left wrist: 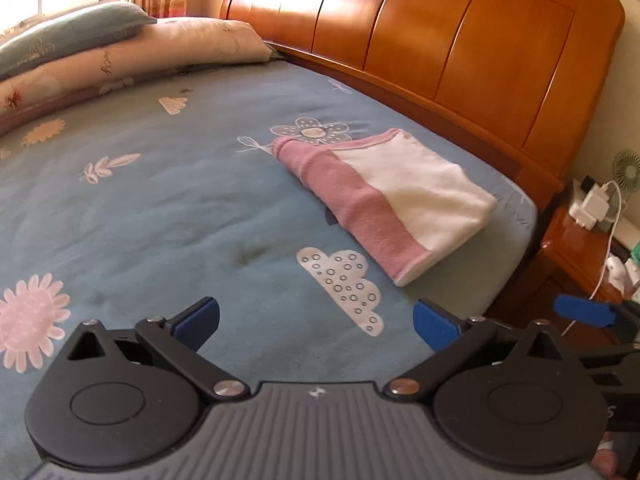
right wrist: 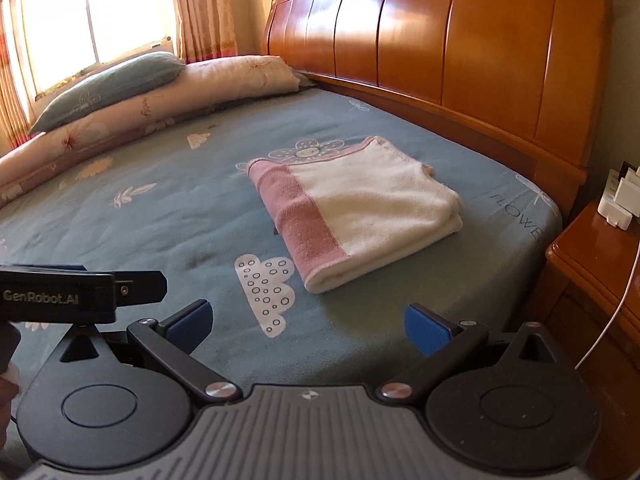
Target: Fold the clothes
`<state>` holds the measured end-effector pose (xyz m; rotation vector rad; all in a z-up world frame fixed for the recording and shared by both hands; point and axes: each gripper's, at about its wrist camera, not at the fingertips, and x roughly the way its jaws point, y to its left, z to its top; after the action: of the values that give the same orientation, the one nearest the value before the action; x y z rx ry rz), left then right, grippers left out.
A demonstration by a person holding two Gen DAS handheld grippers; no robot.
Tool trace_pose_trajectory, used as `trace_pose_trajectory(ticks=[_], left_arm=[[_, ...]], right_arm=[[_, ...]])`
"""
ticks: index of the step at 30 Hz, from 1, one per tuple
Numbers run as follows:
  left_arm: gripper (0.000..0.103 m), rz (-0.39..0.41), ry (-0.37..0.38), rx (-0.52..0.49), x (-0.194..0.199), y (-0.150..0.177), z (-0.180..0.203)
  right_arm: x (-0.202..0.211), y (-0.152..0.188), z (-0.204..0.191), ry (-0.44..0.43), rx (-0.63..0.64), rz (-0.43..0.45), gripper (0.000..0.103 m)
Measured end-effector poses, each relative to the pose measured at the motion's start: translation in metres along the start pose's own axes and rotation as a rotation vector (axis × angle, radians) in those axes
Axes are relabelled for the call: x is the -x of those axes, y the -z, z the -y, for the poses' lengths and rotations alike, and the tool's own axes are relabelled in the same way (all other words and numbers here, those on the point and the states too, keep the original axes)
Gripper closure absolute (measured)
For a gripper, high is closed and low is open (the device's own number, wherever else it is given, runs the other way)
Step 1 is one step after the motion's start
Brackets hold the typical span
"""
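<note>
Two grippers, left gripper [left wrist: 316,322] and right gripper [right wrist: 306,324], both spread wide with nothing between the blue pads, hovering side by side above the blue flowered sheet [left wrist: 160,208]. Folded pink-and-white towel [right wrist: 352,208] lying flat on the sheet ahead, apart from both, near the wooden headboard [right wrist: 460,40] and the bed's corner. Pillows [left wrist: 100,52] stacked at far left by the window

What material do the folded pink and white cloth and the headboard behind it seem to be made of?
The folded cloth looks like soft cotton terry, matte: its surface is fuzzy and its folded edges are thick and rounded. The headboard looks like solid wood with a glossy varnish: orange-brown panels with faint grain and bright window reflections. Veneer cannot be excluded.
</note>
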<state>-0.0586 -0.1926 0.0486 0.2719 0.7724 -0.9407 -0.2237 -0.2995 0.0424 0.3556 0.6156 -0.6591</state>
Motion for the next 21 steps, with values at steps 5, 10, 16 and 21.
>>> trace_pose_trajectory(ticks=[5,10,16,21], left_arm=[[0.001,-0.029,0.028,-0.008,-0.007,-0.005,0.000],[0.001,-0.049,0.032,-0.014,-0.013,-0.009,0.001],[0.001,-0.064,0.030,-0.028,-0.017,-0.011,0.003],[0.001,-0.073,0.025,-0.029,-0.019,-0.011,0.004]], right_arm=[[-0.004,-0.001,0.003,0.003,-0.007,-0.006,0.000],[-0.007,-0.002,0.007,0.002,-0.015,-0.015,0.000],[-0.010,-0.001,0.009,-0.001,-0.017,-0.027,0.000],[-0.012,0.000,0.009,-0.006,-0.016,-0.035,0.000]])
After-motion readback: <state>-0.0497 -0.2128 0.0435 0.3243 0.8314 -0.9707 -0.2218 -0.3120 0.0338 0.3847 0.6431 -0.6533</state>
